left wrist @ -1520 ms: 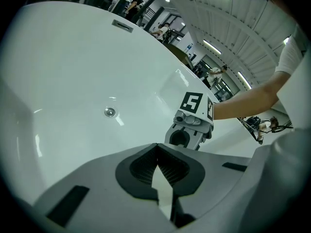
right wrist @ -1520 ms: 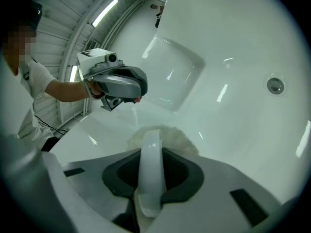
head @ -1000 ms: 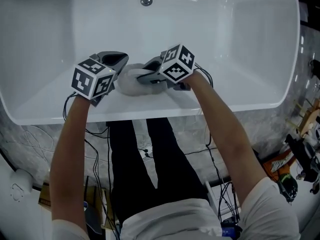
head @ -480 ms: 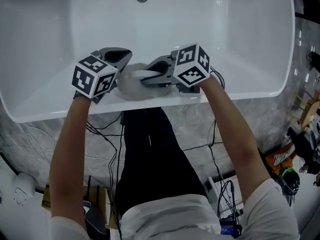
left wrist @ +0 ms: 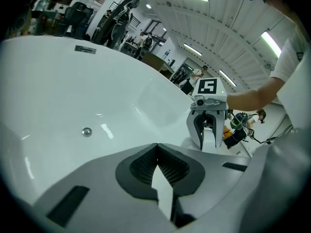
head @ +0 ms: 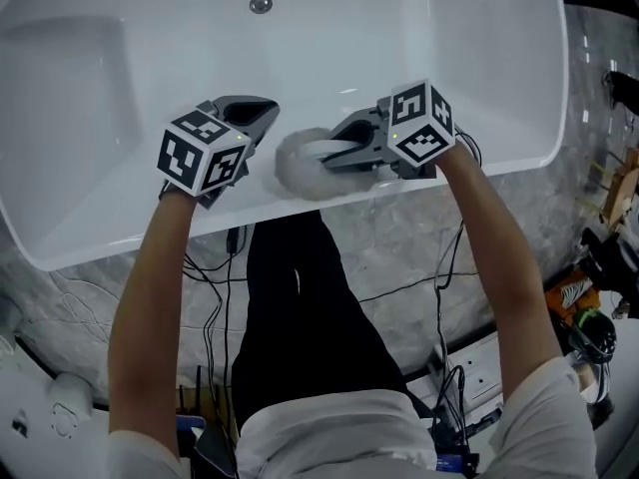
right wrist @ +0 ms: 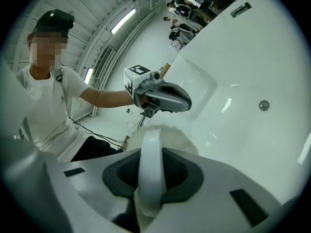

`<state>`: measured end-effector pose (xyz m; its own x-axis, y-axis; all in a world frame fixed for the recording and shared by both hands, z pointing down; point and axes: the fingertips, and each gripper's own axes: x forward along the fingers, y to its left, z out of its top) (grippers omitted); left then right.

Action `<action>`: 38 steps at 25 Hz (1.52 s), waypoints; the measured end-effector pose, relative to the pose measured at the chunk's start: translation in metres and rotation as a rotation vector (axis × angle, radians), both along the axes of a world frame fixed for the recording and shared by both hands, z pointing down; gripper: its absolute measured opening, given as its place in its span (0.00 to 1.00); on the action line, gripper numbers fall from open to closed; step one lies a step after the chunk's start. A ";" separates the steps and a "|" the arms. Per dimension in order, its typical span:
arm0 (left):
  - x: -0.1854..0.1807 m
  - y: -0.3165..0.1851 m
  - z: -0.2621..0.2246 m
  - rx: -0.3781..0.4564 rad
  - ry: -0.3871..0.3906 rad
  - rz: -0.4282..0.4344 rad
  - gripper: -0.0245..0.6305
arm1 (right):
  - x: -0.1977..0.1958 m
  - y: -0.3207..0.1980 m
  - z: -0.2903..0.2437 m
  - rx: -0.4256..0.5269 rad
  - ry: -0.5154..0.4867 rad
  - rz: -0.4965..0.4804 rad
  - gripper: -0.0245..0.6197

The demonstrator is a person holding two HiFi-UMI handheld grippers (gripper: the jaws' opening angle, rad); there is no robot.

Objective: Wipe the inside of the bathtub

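The right claw (head: 334, 153) is clenched on the white handle (right wrist: 149, 164) of a fluffy white pad (head: 300, 173), which rests against the inner side of the bathtub (head: 419, 28) at its near edge, about midway along. The left claw (head: 262, 118) hovers just beside the pad, toward the tub's left end, its jaws closed together with nothing between them. The drain (head: 261, 4) sits well apart, near the far edge. The person's dark trousers (head: 300, 307) show below the near rim
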<state>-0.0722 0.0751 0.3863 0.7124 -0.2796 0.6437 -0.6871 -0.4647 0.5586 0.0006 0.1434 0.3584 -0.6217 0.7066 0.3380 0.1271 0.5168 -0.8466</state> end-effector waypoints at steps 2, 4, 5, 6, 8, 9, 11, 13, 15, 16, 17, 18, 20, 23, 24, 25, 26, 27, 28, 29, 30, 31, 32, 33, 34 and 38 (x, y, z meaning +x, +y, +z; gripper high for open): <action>0.011 -0.004 0.003 0.004 0.006 0.018 0.05 | 0.019 -0.006 0.003 0.002 0.021 -0.002 0.18; 0.022 -0.007 0.005 0.008 0.014 0.030 0.05 | 0.037 -0.014 0.008 -0.001 0.043 0.006 0.18; 0.028 -0.007 0.006 0.009 0.017 0.036 0.05 | 0.045 -0.016 0.010 -0.004 0.054 0.010 0.18; 0.033 -0.008 0.006 0.009 0.019 0.045 0.05 | 0.052 -0.018 0.012 -0.006 0.064 0.012 0.18; 0.039 -0.011 0.011 0.008 0.016 0.060 0.05 | 0.060 -0.024 0.017 -0.008 0.079 0.012 0.18; 0.040 -0.013 0.014 0.004 0.012 0.061 0.05 | 0.062 -0.027 0.020 -0.008 0.082 0.009 0.18; 0.041 -0.018 0.022 -0.008 -0.002 0.050 0.05 | 0.062 -0.033 0.028 -0.013 0.076 -0.006 0.18; 0.048 -0.021 0.028 -0.021 -0.012 0.033 0.05 | 0.068 -0.033 0.038 -0.022 0.071 -0.033 0.18; 0.056 -0.021 0.029 -0.030 -0.017 0.018 0.05 | 0.076 -0.031 0.049 -0.023 0.076 -0.062 0.18; 0.059 -0.023 0.029 -0.030 -0.023 0.009 0.05 | 0.079 -0.033 0.054 -0.013 0.077 -0.076 0.18; 0.062 -0.026 0.029 -0.029 -0.032 0.000 0.05 | 0.082 -0.037 0.061 -0.002 0.077 -0.086 0.18; 0.065 -0.029 0.032 -0.030 -0.043 -0.008 0.05 | 0.083 -0.041 0.069 0.002 0.075 -0.092 0.18; 0.068 -0.034 0.052 -0.047 -0.057 -0.023 0.05 | 0.085 -0.046 0.098 -0.015 0.078 -0.100 0.18; 0.065 -0.053 0.107 -0.084 -0.057 -0.055 0.05 | 0.084 -0.061 0.163 -0.039 0.097 -0.125 0.18; 0.064 -0.058 0.116 -0.091 -0.061 -0.063 0.05 | 0.082 -0.065 0.176 -0.037 0.101 -0.132 0.18; 0.063 -0.061 0.118 -0.094 -0.065 -0.071 0.05 | 0.081 -0.067 0.182 -0.035 0.103 -0.135 0.18; 0.064 -0.062 0.116 -0.096 -0.067 -0.076 0.05 | 0.080 -0.066 0.185 -0.031 0.107 -0.136 0.18; 0.066 -0.062 0.114 -0.099 -0.070 -0.078 0.05 | 0.080 -0.066 0.188 -0.025 0.113 -0.136 0.18; 0.067 -0.063 0.116 -0.102 -0.072 -0.078 0.05 | 0.080 -0.068 0.194 -0.019 0.121 -0.135 0.18; 0.069 -0.065 0.121 -0.107 -0.073 -0.076 0.05 | 0.080 -0.070 0.203 -0.013 0.129 -0.132 0.18; 0.070 -0.067 0.128 -0.113 -0.074 -0.073 0.05 | 0.079 -0.073 0.215 -0.006 0.137 -0.128 0.18; 0.071 -0.069 0.136 -0.119 -0.074 -0.073 0.05 | 0.078 -0.075 0.227 0.003 0.142 -0.122 0.18; 0.072 -0.069 0.141 -0.123 -0.075 -0.074 0.05 | 0.077 -0.077 0.236 0.013 0.147 -0.116 0.18; 0.073 -0.069 0.144 -0.125 -0.074 -0.077 0.05 | 0.075 -0.077 0.243 0.023 0.151 -0.111 0.18; 0.074 -0.069 0.145 -0.126 -0.073 -0.080 0.05 | 0.073 -0.077 0.248 0.033 0.156 -0.107 0.18; 0.075 -0.063 0.146 -0.128 -0.071 -0.075 0.05 | 0.062 -0.074 0.264 0.068 0.174 -0.094 0.18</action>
